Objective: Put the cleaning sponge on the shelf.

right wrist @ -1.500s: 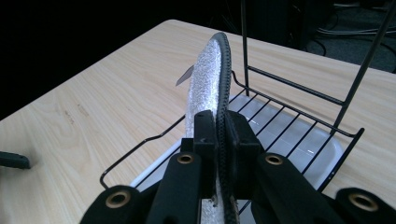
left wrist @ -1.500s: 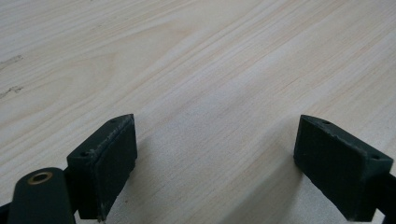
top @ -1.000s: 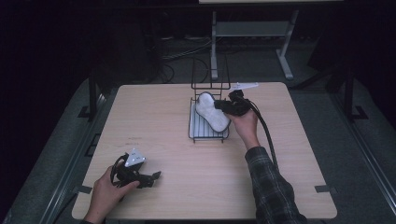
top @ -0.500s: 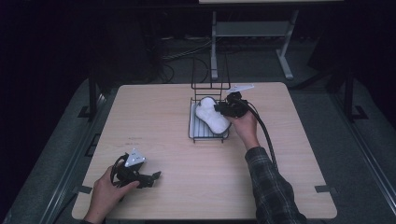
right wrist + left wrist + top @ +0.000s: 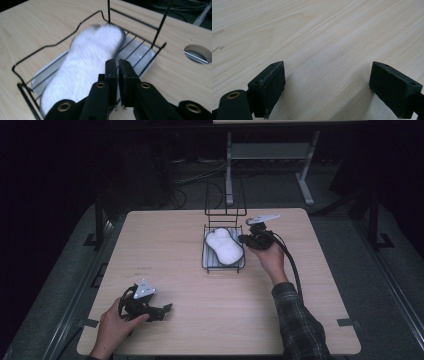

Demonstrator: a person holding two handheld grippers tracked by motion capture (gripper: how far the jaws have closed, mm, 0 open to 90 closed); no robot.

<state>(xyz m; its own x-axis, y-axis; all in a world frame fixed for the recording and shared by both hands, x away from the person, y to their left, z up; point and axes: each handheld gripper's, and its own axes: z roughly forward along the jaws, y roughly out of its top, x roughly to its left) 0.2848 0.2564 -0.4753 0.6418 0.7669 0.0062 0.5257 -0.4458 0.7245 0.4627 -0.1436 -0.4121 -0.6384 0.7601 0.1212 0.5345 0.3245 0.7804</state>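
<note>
my right gripper [image 5: 248, 239] sits at the rack's [image 5: 240, 265] three o'clock edge, jaws pressed together on nothing i can see. the white sponge [image 5: 224, 245] lies flat inside the rack, probably to drain over its tray. my left gripper [image 5: 161, 310] rests at seven o'clock on the table [image 5: 165, 245], jaws wide apart, likely parked.

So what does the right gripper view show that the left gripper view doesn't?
Right gripper view alone: the black wire rack, the white padded object lying in it on a pale tray, a round hole in the tabletop, and the right gripper with jaws nearly closed, nothing visibly between them. Left gripper view alone: the left gripper, jaws wide apart over bare wood. Both show the light wooden table.
</note>
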